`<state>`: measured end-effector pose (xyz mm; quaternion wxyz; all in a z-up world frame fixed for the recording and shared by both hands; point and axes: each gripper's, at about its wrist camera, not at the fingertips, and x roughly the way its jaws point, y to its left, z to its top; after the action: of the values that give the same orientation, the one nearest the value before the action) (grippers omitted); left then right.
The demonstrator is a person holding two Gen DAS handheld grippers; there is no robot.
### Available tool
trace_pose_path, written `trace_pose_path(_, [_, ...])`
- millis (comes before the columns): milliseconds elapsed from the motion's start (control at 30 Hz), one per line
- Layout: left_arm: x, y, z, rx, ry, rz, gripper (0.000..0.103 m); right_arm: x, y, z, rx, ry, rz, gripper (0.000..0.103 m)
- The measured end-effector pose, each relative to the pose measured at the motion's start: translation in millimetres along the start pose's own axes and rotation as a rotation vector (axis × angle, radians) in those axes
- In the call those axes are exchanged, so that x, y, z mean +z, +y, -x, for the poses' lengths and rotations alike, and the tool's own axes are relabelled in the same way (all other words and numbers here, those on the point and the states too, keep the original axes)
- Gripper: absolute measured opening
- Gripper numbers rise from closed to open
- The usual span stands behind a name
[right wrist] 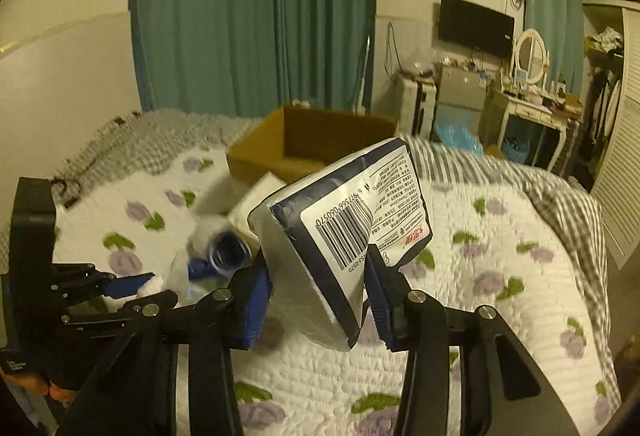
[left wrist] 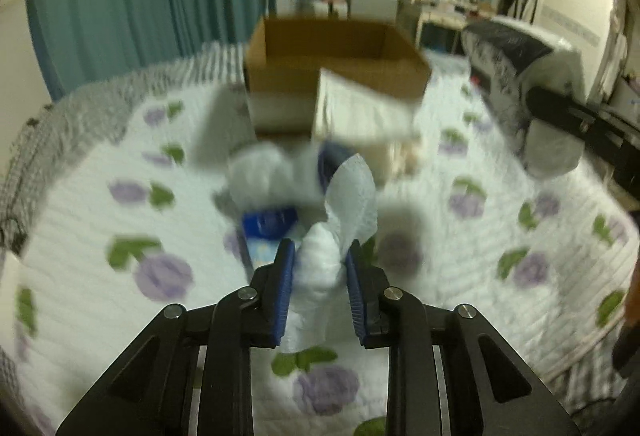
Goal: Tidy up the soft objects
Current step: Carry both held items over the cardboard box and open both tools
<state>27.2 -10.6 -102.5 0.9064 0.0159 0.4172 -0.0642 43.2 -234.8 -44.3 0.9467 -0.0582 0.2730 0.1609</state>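
The tissue pack (right wrist: 344, 232), a soft plastic-wrapped packet with a dark band and a white barcode label, was clamped between the two blue pads of the right gripper (right wrist: 316, 288) and held tilted above the bedspread (right wrist: 500, 236), its upper end leaning toward the far side. In the left wrist view the same pack (left wrist: 532, 75) showed at the far right, lifted clear of the bed.

The left gripper (left wrist: 318, 268) had its pads closed on a crumpled white tissue (left wrist: 320, 268), which bulged between them and curled upward toward the far side. Seen from the right wrist camera, this gripper (right wrist: 148, 284) sat low at the left, a tuft of white showing at its tips.

Just beyond the left gripper lay a blurred heap of soft items (left wrist: 276, 187): white fluffy material and something dark blue. What each piece was could not be told.

Farther back on the bed stood an open cardboard box (left wrist: 336, 47), with a white flat packet (left wrist: 364, 111) leaning at its near side. The quilted bedspread was white with purple flowers and green leaves. Teal curtains (right wrist: 256, 11) hung behind the bed.
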Motion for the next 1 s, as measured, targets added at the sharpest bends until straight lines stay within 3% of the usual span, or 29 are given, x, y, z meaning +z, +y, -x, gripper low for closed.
trace_pose_path(100, [27.7, 1.6, 20.7, 0.003, -0.069, 0.0, 0.025, 25.4, 2.7, 7.1, 0.006, -0.047, 0.045, 0.043])
trace_pose_path(267, [102.5, 3.4, 53.0, 0.042, -0.226, -0.033, 0.025, 80.5, -4.0, 6.5, 0.025, -0.109, 0.079, 0.043])
trace_pose_path(433, [169.8, 10.2, 47.1, 0.062, -0.293, -0.036, 0.025, 138.7, -18.7, -17.3, 0.052, -0.153, 0.073, 0.043])
trace_pose_path(667, [224.2, 19.6, -22.1, 0.062, -0.262, -0.063, 0.026, 169.5, -31.0, -102.0, 0.097, -0.095, 0.092, 0.043])
trace_pose_path(800, [232.9, 22.7, -67.3, 0.053, -0.216, -0.062, 0.027, 158.8, -30.1, -159.9, 0.101, -0.023, 0.093, 0.043])
trace_pose_path(1000, [234.7, 28.0, -124.1, 0.057, -0.164, -0.073, 0.031, 134.5, -37.0, -213.7, 0.111, 0.05, 0.085, 0.045])
